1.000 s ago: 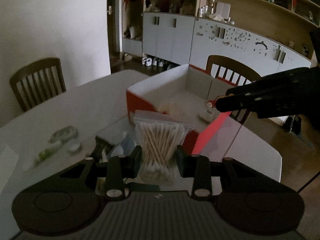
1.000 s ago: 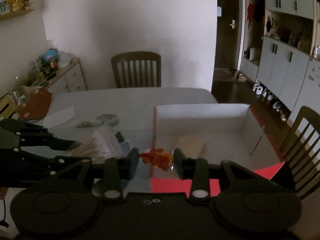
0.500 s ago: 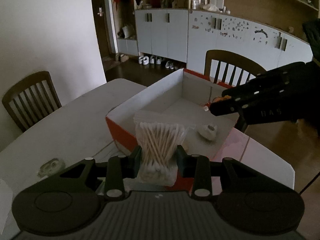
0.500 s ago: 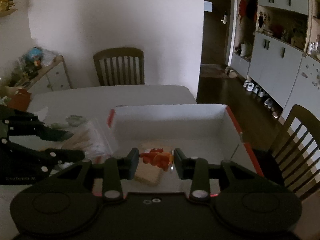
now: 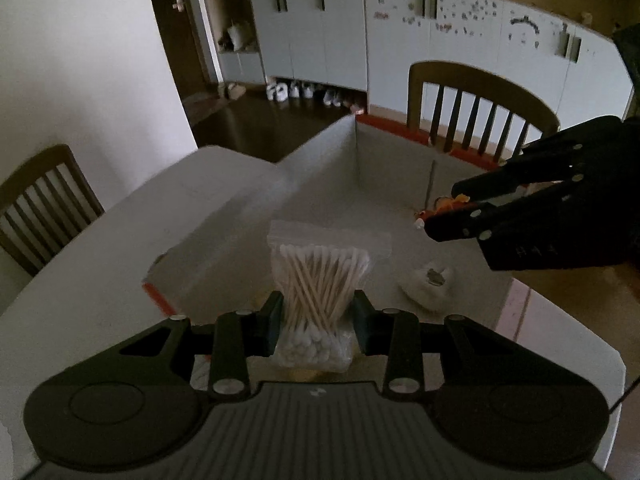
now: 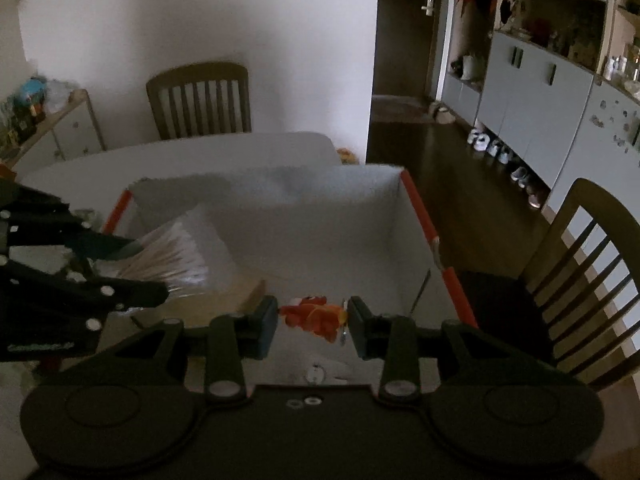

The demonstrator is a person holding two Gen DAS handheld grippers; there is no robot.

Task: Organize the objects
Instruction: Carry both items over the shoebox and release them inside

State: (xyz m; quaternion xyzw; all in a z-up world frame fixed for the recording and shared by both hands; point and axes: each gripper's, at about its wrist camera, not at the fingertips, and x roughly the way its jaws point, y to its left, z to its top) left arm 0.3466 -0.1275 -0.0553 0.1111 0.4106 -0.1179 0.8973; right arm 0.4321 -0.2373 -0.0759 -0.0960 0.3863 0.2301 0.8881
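Cotton-swab bag (image 5: 318, 280): clear zip bag, wooden-stemmed swabs, stands upright between the pads of the left tool (image 5: 316, 322), which is clamped on its lower half. Bag is above the floor of the cardboard box (image 5: 320, 168), near the box's 6 o'clock edge in the left wrist view.

Orange toy figure (image 6: 316, 316): pinched between the pads of the right tool (image 6: 313, 322), jaws closed on it. In the left wrist view the same tool enters from 3 o'clock, fingertips over the box interior, the toy (image 5: 446, 206) showing at their tips.

Box: white inner walls, red-orange outer edges, open top, sits on the white counter (image 5: 120, 248). Inside it, on the floor: a small white bundle (image 5: 428, 284) at 4 o'clock from the swab bag, and a flat tan piece (image 6: 248, 292) at about 9 o'clock from the toy.

Wooden chairs (image 5: 476, 112) stand at the counter's far sides. Lighting dim.
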